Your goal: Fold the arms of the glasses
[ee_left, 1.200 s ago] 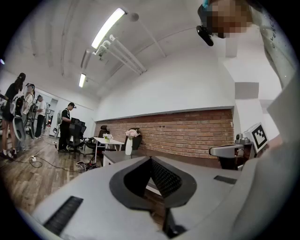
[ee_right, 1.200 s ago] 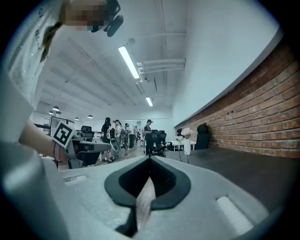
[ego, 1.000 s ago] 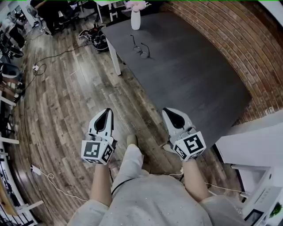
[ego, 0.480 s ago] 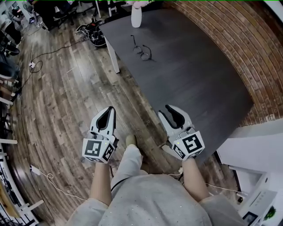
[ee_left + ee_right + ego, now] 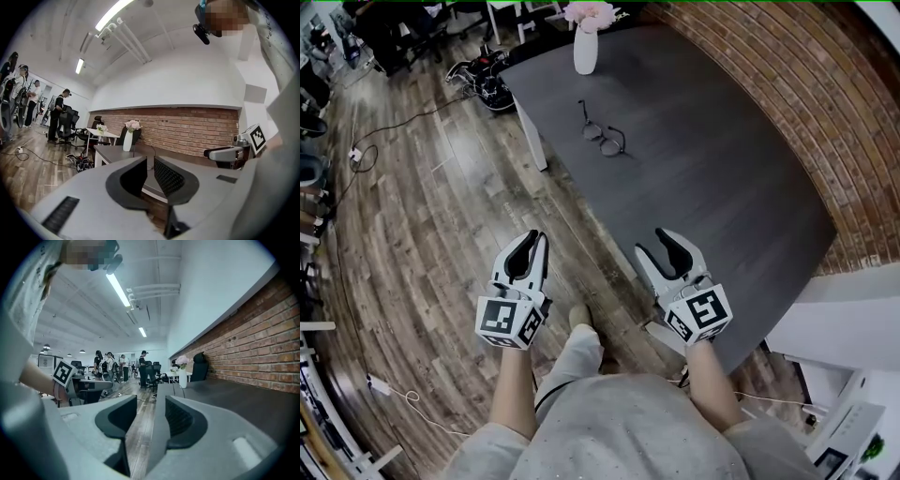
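Right gripper: the jaws are opening and stand well apart, with nothing between them. Through the gap you see only floor and the edge of the table. You hold this gripper over the table's near left edge, pointing along the top toward the far end.

Left gripper: the jaws are a narrow slit apart and hold nothing. You hold it over the floor just off the table's near left edge, beside the right gripper and pointing the same way.

Glasses: they lie on the table toward its far end, near the left edge and well apart from both grippers. The lenses sit toward the near end. One arm extends from them toward the far end, so the arms are not yet folded.

Vase: it is white, holds pink flowers and stands at the table's far end, beyond the glasses.

Brick wall: it runs along the table's right side.
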